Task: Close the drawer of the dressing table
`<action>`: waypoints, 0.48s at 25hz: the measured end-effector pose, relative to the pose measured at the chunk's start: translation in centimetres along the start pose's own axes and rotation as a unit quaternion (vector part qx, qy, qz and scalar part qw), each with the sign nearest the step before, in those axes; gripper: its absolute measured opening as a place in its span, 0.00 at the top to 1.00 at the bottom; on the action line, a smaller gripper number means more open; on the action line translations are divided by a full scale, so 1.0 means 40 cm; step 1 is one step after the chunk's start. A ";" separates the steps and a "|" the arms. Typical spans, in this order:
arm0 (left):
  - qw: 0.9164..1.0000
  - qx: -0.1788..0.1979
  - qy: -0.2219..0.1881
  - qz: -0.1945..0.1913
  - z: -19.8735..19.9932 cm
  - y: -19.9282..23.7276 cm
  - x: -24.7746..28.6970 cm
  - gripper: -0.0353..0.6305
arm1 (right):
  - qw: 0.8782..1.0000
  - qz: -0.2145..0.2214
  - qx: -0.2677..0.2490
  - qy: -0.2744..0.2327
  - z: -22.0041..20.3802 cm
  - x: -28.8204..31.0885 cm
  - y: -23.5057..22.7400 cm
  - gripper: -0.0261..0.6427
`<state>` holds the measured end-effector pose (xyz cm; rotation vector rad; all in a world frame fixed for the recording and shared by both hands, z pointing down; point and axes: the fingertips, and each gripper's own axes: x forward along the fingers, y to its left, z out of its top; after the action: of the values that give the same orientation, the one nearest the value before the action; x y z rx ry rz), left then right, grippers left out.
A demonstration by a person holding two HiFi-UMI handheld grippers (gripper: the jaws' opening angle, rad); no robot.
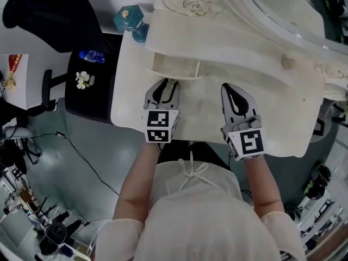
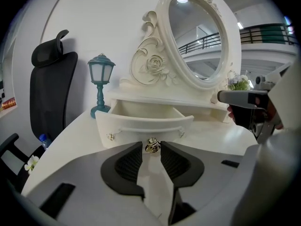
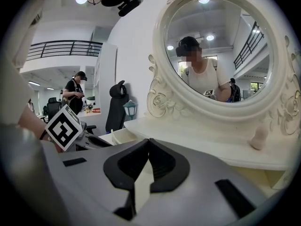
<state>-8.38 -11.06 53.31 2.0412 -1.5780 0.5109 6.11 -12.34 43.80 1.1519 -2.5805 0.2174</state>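
Currently drawer (image 2: 146,123) stands pulled out on dressing table (image 1: 272,113), below oval mirror (image 2: 197,36). Left gripper (image 2: 151,147) angled down, jaws pinched on drawer's gold knob (image 2: 152,145). Right gripper (image 3: 148,142) hovers alongside over tabletop, jaws together, nothing held. Teal lamp (image 2: 100,74) beside drawer; black chair (image 2: 49,93) against white wall.

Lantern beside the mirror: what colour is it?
The lantern is teal blue, best seen in the left gripper view.

Bright, even light; fisheye-warped edges
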 end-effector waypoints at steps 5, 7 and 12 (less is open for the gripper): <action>1.000 0.010 0.009 -0.004 -0.001 -0.009 0.004 0.79 | 1.000 -0.003 0.010 -0.002 0.003 0.010 -0.011 0.95; 1.000 0.014 0.010 -0.007 -0.001 -0.009 0.005 0.79 | 1.000 -0.002 0.011 0.000 0.005 0.012 -0.013 0.95; 1.000 0.018 0.014 -0.006 0.011 0.002 0.019 0.79 | 1.000 -0.003 0.013 0.000 0.013 0.021 -0.018 0.95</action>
<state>-8.28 -11.94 53.42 2.0606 -1.5500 0.5657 6.01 -13.51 43.60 1.1690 -2.5809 0.2505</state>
